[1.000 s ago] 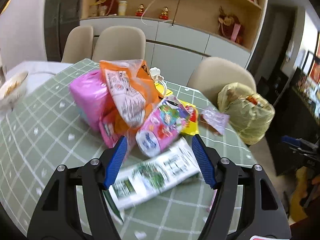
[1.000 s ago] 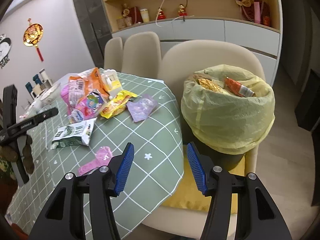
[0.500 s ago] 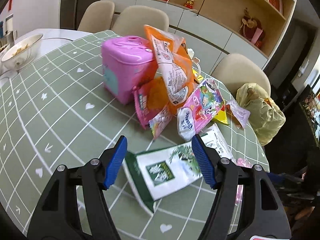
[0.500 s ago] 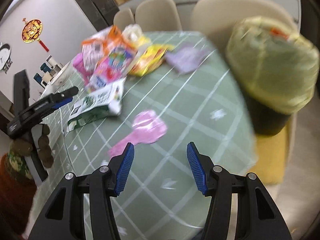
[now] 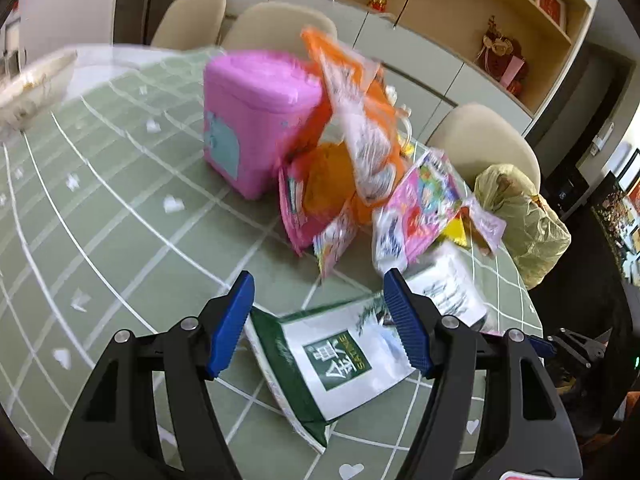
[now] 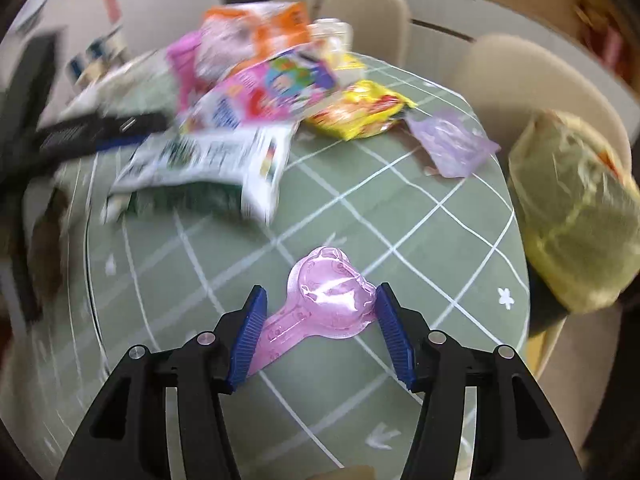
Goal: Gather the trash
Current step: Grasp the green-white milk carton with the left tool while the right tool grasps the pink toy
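A pile of snack wrappers lies on the green checked tablecloth (image 5: 120,216). My left gripper (image 5: 320,300) is open just above a green and white packet (image 5: 340,356), its blue fingers on either side of the packet's far end. In the right wrist view my right gripper (image 6: 318,324) is open around a pink plastic blister wrapper (image 6: 324,304) that lies flat on the cloth; the right finger is at its edge. The yellow trash bag (image 6: 576,216) stands on a chair at the table's right edge; it also shows in the left wrist view (image 5: 524,216).
A pink box (image 5: 252,116), orange bags (image 5: 356,120), a pink cartoon packet (image 6: 272,92), a yellow packet (image 6: 360,110) and a lilac wrapper (image 6: 452,144) crowd the far half of the table. A bowl (image 5: 32,84) sits far left. Beige chairs ring the table.
My right gripper swung from the trash bag down to the table and now straddles the pink blister wrapper. My left gripper moved closer over the green and white packet.
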Available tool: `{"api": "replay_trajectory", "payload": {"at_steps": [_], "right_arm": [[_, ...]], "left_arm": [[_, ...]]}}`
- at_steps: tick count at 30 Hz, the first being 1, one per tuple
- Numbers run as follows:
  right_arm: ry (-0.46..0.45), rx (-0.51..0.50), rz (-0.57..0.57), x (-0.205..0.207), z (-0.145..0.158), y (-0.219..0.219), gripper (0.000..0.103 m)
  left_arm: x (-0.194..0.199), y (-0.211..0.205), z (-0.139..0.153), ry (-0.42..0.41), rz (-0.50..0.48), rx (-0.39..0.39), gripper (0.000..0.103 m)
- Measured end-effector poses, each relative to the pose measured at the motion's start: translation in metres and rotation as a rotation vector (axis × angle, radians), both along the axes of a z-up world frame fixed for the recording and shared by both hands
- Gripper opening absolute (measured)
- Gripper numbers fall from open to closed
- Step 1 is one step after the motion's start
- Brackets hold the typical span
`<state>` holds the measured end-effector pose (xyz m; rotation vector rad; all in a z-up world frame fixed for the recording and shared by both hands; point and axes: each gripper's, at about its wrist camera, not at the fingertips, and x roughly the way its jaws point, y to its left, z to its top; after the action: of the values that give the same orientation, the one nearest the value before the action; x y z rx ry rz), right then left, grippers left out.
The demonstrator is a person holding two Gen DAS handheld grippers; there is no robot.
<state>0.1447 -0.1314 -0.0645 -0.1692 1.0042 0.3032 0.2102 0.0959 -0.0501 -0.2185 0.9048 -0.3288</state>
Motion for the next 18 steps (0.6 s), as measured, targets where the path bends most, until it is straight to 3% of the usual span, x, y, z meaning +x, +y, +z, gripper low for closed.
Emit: {"api": "replay_trajectory", "payload": {"at_steps": [6, 10, 13, 18], "right_arm": [[0.055, 0.02, 0.1, -0.008, 0.002, -0.024, 0.054], [0.06, 0.149, 0.002, -0.015, 0.006, -0.047, 0.054], [0.044, 0.23, -0.084, -0.022, 0.01, -0.058, 0.054], [0.047, 0.205, -0.119, -0.021, 0.006, -0.041, 0.054]], "left_arm": [[-0.028, -0.01, 0.0, 0.062, -0.111, -0.077, 0.064], [-0.054, -0.022, 0.006, 0.078, -0.201, -0.102, 0.064], [-0.071, -0.028, 0.017, 0.05, -0.234, -0.089, 0.064], [-0.077, -0.037, 0.034, -0.025, -0.224, -0.006, 0.065]]}}
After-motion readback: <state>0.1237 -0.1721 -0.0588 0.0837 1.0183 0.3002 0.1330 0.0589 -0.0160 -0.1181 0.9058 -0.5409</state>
